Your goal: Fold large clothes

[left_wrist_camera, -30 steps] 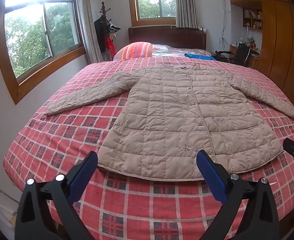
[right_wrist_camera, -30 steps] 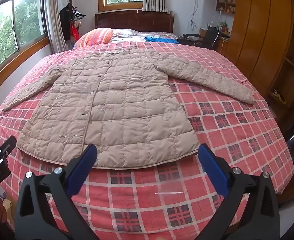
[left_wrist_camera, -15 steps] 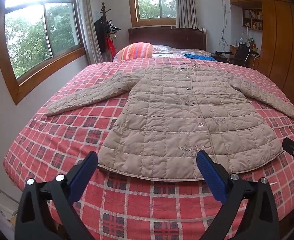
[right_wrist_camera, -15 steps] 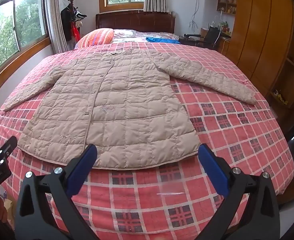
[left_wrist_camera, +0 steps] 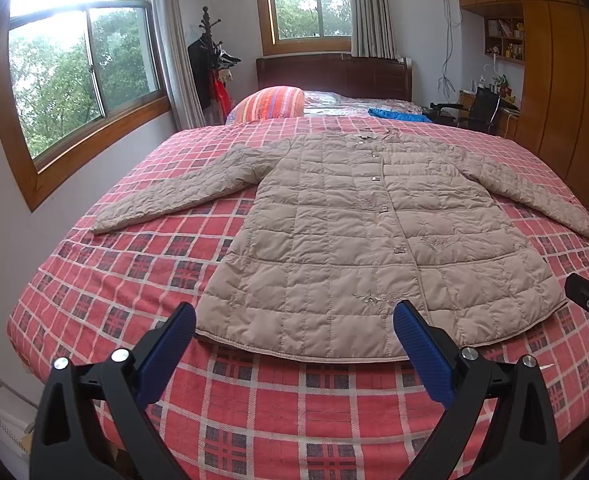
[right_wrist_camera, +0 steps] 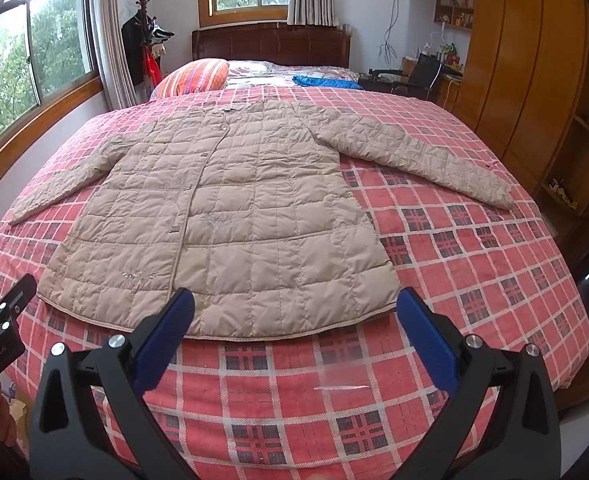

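1. Left wrist view: The beige quilted coat (left_wrist_camera: 358,240) lies flat and face up on the red checked bed cover (left_wrist_camera: 134,264), with its collar at 12 o'clock and its hem at 6 o'clock. Both sleeves stick out to the sides. The coat looks puffy, soft and light, so it should bend easily, but the shiny cloth may slide. I think the hem corners or a sleeve end are good spots to take hold. The left gripper (left_wrist_camera: 294,334) hangs just above the hem, with its jaws wide apart. They hold nothing and touch nothing.

2. Right wrist view: The same coat (right_wrist_camera: 230,216) fills the middle of the bed. Its long sleeve (right_wrist_camera: 418,160) points to 2 o'clock. The right gripper (right_wrist_camera: 296,320) is over the hem, near the corner at 5 o'clock. Its jaws are wide apart too, empty, and not on the cloth yet.
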{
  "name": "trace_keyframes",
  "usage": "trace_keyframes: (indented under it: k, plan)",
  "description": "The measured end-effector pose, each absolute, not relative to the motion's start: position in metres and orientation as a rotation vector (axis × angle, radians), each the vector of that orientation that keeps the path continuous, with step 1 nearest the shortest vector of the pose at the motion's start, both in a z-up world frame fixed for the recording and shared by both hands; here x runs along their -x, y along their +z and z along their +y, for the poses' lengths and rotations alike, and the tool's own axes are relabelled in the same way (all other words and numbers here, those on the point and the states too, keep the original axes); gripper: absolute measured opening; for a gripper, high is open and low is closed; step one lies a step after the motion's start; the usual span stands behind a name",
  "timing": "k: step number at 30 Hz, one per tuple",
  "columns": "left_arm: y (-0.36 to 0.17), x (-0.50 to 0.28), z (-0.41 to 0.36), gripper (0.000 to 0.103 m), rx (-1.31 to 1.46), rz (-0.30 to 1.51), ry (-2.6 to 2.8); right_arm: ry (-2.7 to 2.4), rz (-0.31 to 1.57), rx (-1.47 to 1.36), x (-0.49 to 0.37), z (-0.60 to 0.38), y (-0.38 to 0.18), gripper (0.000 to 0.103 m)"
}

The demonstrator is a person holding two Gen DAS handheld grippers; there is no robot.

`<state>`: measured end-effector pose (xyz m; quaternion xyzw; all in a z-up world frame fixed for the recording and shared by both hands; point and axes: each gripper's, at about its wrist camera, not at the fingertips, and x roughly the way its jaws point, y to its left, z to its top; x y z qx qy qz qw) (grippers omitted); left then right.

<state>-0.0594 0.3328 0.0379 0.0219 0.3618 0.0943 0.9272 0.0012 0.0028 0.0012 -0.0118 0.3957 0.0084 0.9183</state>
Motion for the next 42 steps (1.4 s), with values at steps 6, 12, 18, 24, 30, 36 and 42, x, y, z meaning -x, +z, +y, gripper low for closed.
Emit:
trace_keyframes:
  k: [6,12,18,24,30,36,42]
  plan:
    - [0.0392,0.0579,0.3308,0.099,-0.044,0.743,0.191,0.018,0.814,0.022,-0.0006,0.0050,0.0012,0.101]
    - [0.0391,0.0599,0.3310,0.099,-0.043,0.741,0.192,0.018,0.811,0.023,-0.0022,0.0088,0.0024,0.101]
    - [0.0390,0.0600,0.3315,0.099,-0.043,0.741,0.192,0.019,0.812,0.019,-0.0004,0.0065,0.0025,0.101]
    - [0.0385,0.0595,0.3322,0.099,-0.043,0.741,0.192,0.019,0.812,0.017,-0.0002,0.0088,0.0032,0.101]
    - [0.0380,0.0607,0.3306,0.099,-0.042,0.743,0.190,0.021,0.808,0.016,-0.0004,0.0119,0.0023,0.101]
    - [0.0369,0.0607,0.3307,0.099,-0.040,0.744,0.189,0.025,0.808,0.013,0.0004,0.0126,0.0017,0.101]
    - [0.0361,0.0610,0.3308,0.099,-0.039,0.745,0.188,0.026,0.807,0.013,0.0005,0.0127,0.0018,0.101]
